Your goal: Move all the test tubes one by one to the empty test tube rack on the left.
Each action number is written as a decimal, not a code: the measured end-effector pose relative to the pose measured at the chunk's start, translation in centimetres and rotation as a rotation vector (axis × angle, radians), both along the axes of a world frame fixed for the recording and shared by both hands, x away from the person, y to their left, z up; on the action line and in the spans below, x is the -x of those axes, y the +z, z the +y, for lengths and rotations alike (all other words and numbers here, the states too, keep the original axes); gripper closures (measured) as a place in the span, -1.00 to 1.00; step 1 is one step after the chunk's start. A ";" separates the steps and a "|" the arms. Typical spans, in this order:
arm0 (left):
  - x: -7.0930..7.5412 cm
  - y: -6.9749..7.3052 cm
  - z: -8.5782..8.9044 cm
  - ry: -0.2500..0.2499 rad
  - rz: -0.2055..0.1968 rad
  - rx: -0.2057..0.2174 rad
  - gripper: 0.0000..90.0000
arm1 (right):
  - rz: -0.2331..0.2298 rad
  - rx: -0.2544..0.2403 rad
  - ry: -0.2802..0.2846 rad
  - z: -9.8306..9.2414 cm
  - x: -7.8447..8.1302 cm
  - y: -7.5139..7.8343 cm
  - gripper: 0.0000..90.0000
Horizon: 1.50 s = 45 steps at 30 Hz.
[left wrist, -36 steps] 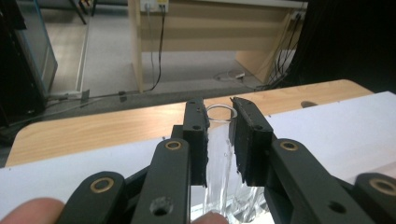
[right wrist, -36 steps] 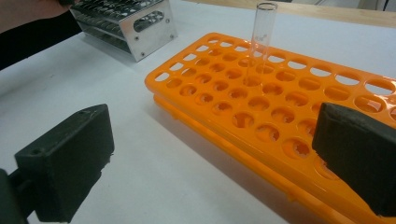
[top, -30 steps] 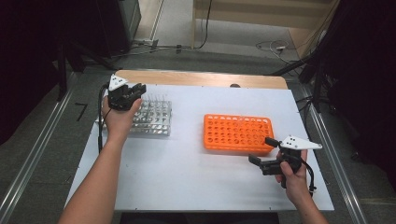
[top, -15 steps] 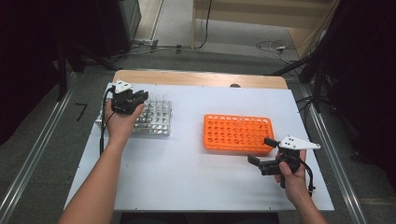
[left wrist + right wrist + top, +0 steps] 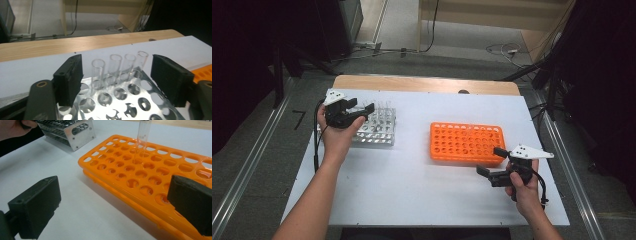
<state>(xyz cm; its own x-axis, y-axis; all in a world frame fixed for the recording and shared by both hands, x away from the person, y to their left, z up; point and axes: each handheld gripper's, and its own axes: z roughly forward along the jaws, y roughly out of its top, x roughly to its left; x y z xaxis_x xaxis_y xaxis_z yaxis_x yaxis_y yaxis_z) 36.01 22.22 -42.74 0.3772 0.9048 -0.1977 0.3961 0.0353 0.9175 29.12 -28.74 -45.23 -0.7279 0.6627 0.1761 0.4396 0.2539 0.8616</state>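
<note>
Jaws of my left gripper (image 5: 117, 82) had just been opening, empty, to straddle the glass tubes (image 5: 117, 66); right gripper (image 5: 117, 212) waited wide beside the orange rack (image 5: 150, 177).

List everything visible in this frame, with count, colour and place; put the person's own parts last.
Metal rack: one, silver, left part of the table.
Glass tubes: four, clear, upright in a row in the metal rack.
Orange rack: one, right of centre.
Single tube: one, clear, upright in the orange rack.
Table: one, white top, wooden far edge.
Left gripper: black, over the metal rack, jaws just opened, nothing held.
Right gripper: black, by the orange rack's near edge, open.
</note>
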 end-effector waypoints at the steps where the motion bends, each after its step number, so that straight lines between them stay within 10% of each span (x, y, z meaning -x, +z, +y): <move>1: 0.3 0.0 -0.1 -0.010 -0.006 -0.002 -0.53 | 0.000 -0.001 -0.001 0.0 0.0 0.0 -1.00; 19: 7.2 2.0 -3.9 -0.180 -0.089 0.033 -0.99 | 0.006 -0.030 0.009 1.3 -1.1 1.0 -1.00; 34: 11.6 -0.1 -6.3 -0.259 -0.087 0.055 -1.00 | 0.049 -0.053 0.007 2.8 -4.0 1.4 -1.00; 45: 13.1 -1.1 -7.5 -0.303 -0.063 0.065 -1.00 | 0.095 0.017 -0.120 4.6 -6.4 -0.1 -0.29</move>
<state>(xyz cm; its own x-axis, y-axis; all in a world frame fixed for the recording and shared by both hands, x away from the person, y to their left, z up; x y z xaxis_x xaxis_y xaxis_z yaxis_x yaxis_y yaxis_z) 22.93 14.70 -43.87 0.6413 0.7354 -0.2190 0.3401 -0.0166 0.9403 35.50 -24.10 -45.28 -0.6237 0.7477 0.2282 0.5468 0.2086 0.8109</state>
